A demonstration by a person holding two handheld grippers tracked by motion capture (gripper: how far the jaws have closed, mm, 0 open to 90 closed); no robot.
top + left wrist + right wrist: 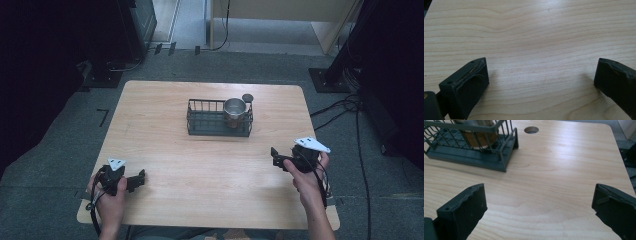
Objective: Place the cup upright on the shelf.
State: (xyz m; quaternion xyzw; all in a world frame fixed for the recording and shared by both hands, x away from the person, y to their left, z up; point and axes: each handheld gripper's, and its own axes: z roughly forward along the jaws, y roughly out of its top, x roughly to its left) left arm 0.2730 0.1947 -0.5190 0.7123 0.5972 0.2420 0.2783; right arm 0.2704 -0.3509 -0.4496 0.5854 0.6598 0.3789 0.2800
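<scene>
A person sits at a pale wooden worktop [200,165], holding a two-jaw gripper in each hand. The left gripper [139,178] rests near the front left corner, its jaws spread wide apart over bare wood, holding nothing. The right gripper [275,156] sits toward the front right, jaws likewise wide apart and empty, pointed roughly toward the basket.

Well beyond both grippers, toward the back middle of the worktop, stands a dark wire basket [205,122], rectangular with a solid base and thin upright bars. Inside its right end a metal cup [234,111] stands upright, open mouth facing up. It looks like brushed steel, shiny, with a round rim. In the right gripper view the cup's lower body [477,133] shows through the bars, picking up a warm reflection from the wood. A small round hole [531,130] in the worktop lies just behind the basket's right corner.

The cup is probably light, rigid and not fragile, but its smooth metal wall may slip between the pads. The likeliest hold is from above, one jaw inside the rim and one outside, since the basket bars block a side grasp. The basket itself seems light enough to shift if nudged.
</scene>
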